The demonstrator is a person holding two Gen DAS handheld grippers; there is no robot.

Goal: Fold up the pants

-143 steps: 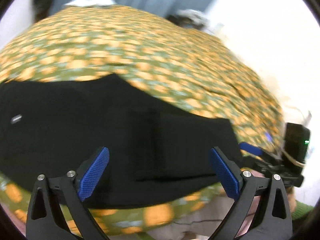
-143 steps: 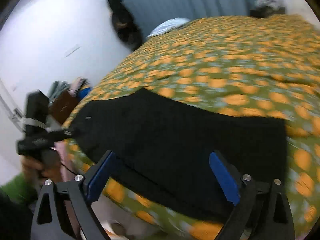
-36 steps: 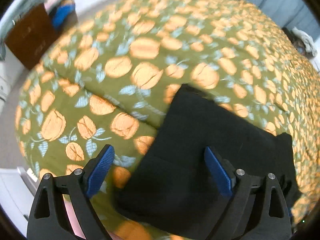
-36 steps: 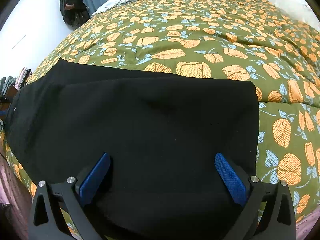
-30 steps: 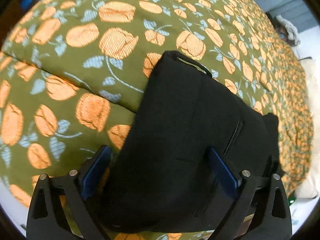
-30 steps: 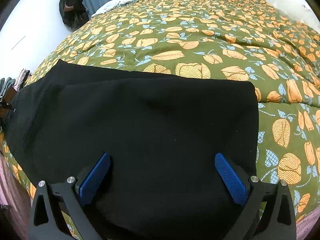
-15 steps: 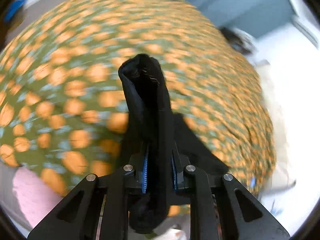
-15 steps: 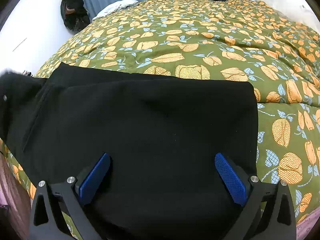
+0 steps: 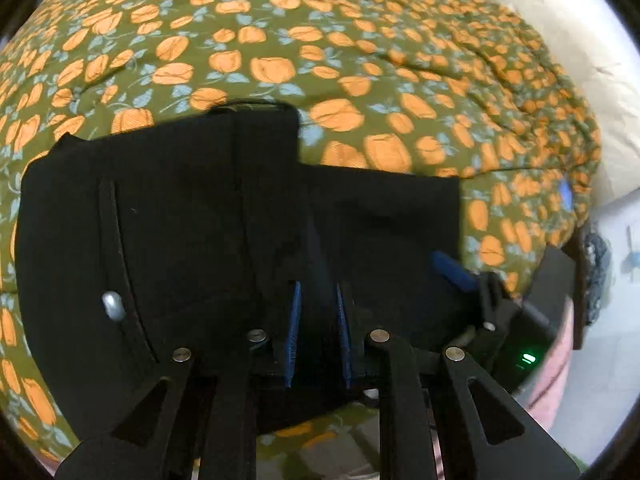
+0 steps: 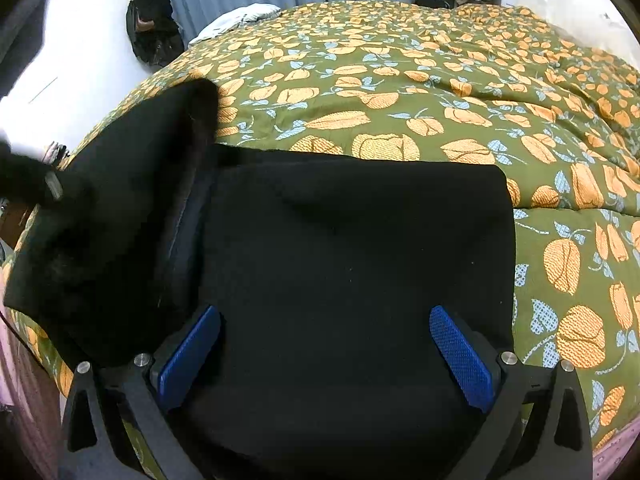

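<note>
1. Two tools over black pants (image 10: 352,280) on the bed (image 10: 400,92).
2. Left tool (image 9: 318,320): pinching a pants fold, left part doubled over rightward.
3. Right tool (image 10: 324,356): spread wide, straddling the near edge.

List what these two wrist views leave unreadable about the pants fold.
- Left wrist view: black fabric hides what the left gripper pads clamp on the black pants.
- Right wrist view: right gripper covers the near hem.
- Right wrist view: the raised fold's left end is blurred.
</note>
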